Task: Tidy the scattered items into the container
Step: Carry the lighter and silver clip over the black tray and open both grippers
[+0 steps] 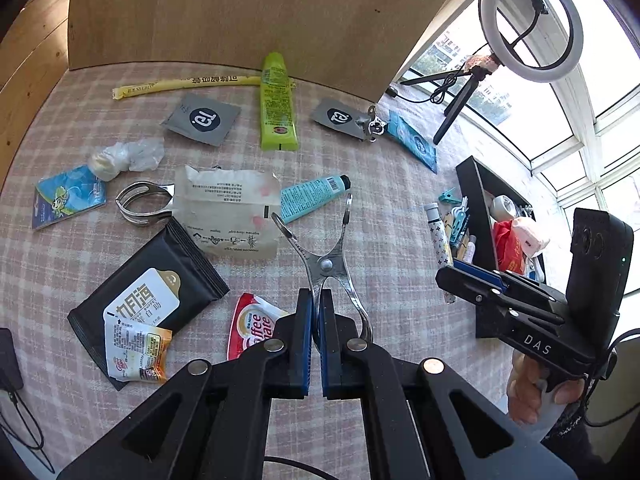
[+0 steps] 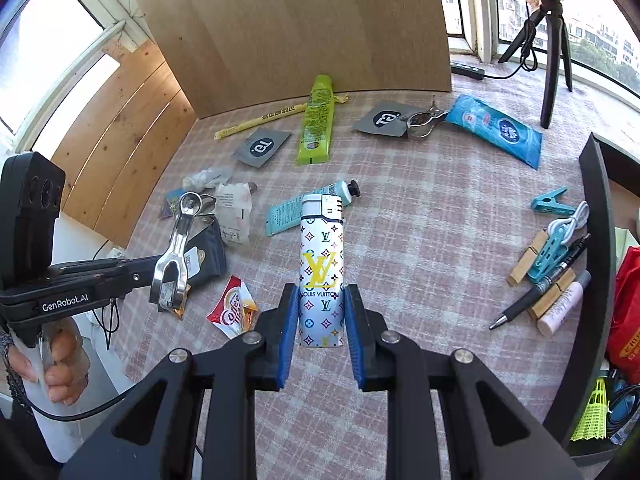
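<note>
My left gripper [image 1: 316, 312] is shut on one handle of a steel clip [image 1: 326, 256] and holds it above the checked tablecloth; the same clip shows in the right wrist view [image 2: 176, 256]. My right gripper [image 2: 322, 308] is shut on a white patterned lighter [image 2: 322, 264], which stands upright between the blue pads. The black container [image 1: 476, 208] stands at the right, with a red bag [image 2: 628, 320] and other items inside; its wall shows in the right wrist view [image 2: 596, 264].
Scattered on the cloth: a green tube [image 1: 276, 104], teal tube [image 1: 312, 196], grey sachets [image 1: 202, 118], black packet [image 1: 148, 292], Coffee-mate sachet [image 2: 232, 312], blue wipes pack [image 2: 496, 128], pegs and a pen [image 2: 544, 280]. A tripod [image 2: 552, 52] stands at the back right.
</note>
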